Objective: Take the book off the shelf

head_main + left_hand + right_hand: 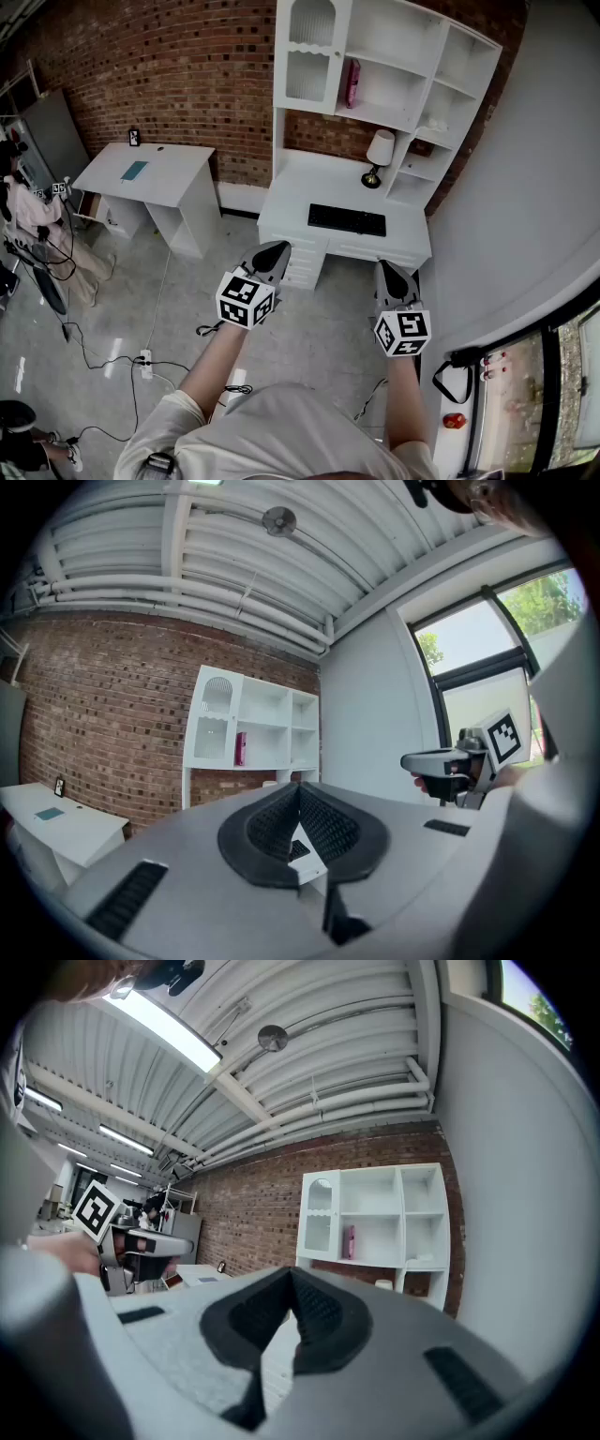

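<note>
A pink book stands upright on a middle shelf of the white shelf unit against the brick wall. It also shows far off as the pink book in the left gripper view and the pink book in the right gripper view. My left gripper and right gripper are held side by side over the floor, well short of the desk and pointing at the shelf. Both are shut, pads together, with nothing between them. Each gripper view shows the other one: the right gripper and the left gripper.
Below the shelves a white desk carries a black keyboard and a small lamp. A second white desk stands to the left. A person is at the far left. Cables and a power strip lie on the floor.
</note>
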The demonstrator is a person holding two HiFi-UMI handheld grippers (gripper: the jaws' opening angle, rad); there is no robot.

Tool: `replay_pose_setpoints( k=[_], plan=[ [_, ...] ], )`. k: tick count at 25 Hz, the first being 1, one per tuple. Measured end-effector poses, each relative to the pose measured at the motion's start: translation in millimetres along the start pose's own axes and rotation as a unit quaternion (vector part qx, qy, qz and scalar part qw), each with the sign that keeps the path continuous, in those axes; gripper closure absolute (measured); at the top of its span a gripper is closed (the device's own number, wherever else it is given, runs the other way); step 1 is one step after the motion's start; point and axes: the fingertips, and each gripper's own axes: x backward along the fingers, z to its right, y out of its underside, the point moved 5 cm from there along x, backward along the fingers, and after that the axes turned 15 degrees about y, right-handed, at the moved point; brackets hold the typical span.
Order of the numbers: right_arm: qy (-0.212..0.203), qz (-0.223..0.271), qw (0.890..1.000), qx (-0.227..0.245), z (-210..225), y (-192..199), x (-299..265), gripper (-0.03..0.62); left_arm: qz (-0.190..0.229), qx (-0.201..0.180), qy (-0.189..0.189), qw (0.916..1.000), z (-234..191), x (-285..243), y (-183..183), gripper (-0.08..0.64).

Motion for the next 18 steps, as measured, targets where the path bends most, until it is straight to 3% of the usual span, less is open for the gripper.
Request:
replay_pose_setpoints(
  k=[18],
  plan=[
    [-0.004, -0.007, 1.000, -0.016, 4.8, 6.2, -3.7, 0.589, -0.007, 0.008, -0.003, 0.9999, 2.8, -5.9, 7.3, 0.565]
  ],
)
